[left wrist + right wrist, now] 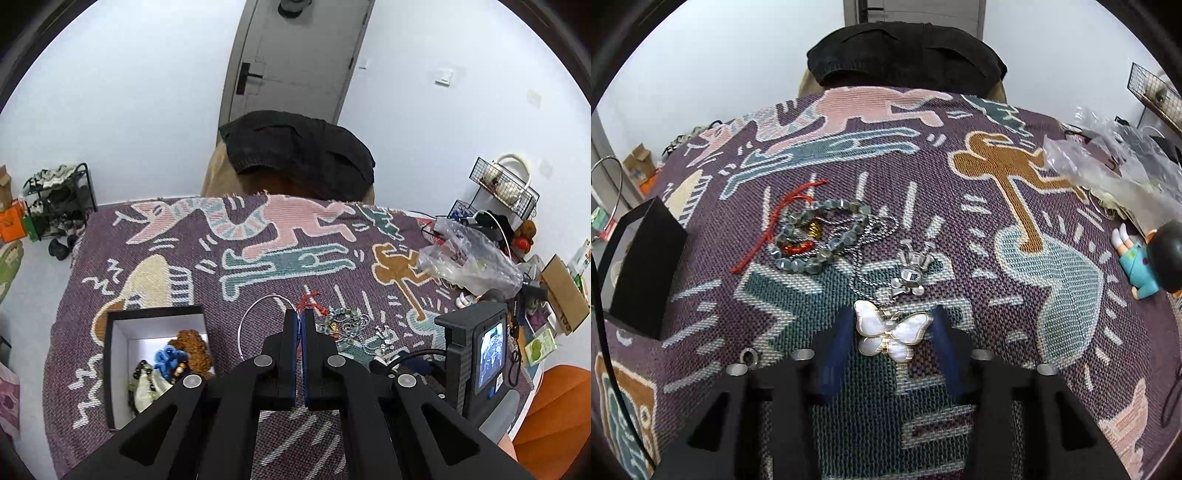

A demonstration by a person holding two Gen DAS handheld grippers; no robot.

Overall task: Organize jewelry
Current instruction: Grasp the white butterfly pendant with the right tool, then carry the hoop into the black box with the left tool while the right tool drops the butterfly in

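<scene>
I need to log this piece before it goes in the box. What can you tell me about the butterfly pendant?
The butterfly pendant has four wings that look like white mother-of-pearl, edged in gold-toned metal, with a small gold body. It lies flat on the woven cloth, wings spread, seemingly joined at its top to a silver chain. It sits between the blue-padded fingers of the right gripper, whose pads flank the wings without clearly pressing them.

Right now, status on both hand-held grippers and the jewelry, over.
Left hand-held gripper shut on thin silver hoop. Right hand-held gripper straddling butterfly pendant, pads not pressing. Bead-and-chain tangle beyond it; box at left.
</scene>
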